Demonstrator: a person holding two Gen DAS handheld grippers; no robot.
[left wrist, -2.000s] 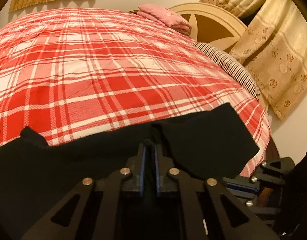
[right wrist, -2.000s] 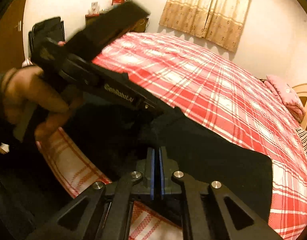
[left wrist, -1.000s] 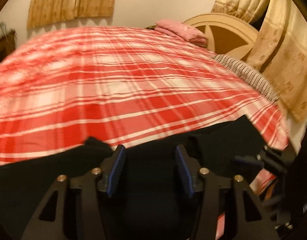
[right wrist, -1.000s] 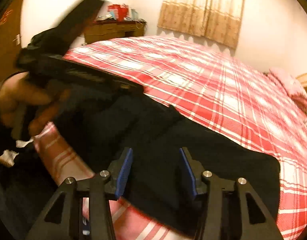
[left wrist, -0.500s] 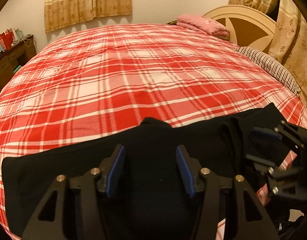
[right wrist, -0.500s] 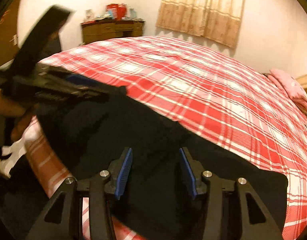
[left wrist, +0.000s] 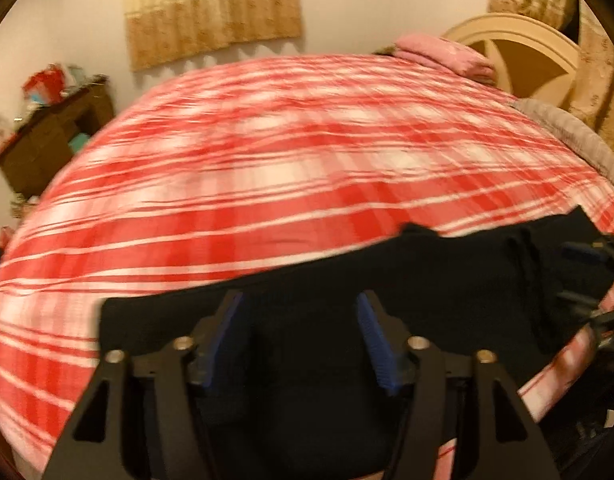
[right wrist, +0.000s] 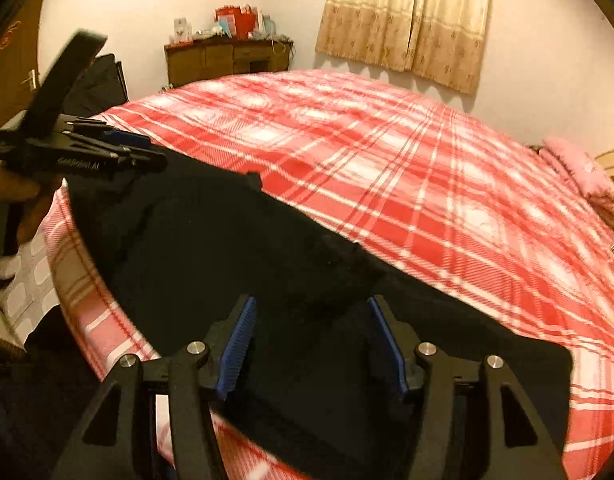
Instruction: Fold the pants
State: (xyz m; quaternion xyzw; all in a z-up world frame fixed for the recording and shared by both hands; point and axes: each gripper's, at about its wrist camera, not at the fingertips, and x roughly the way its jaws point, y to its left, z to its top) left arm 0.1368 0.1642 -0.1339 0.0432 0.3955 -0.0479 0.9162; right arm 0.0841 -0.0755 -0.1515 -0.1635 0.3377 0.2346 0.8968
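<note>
Black pants [right wrist: 235, 264] lie flat as a long strip along the near edge of the red plaid bedspread [right wrist: 407, 168], w/ one end by the bed corner. Left gripper [left wrist: 301, 336] hovers over the dark cloth, jaws just been opening, nothing pinched btwn the blue pads. Right gripper [right wrist: 311, 340] same: jaws parted wider, cloth below but not gripped. Prob. both let go so the fold can settle on the bed before a re-grip.
</note>
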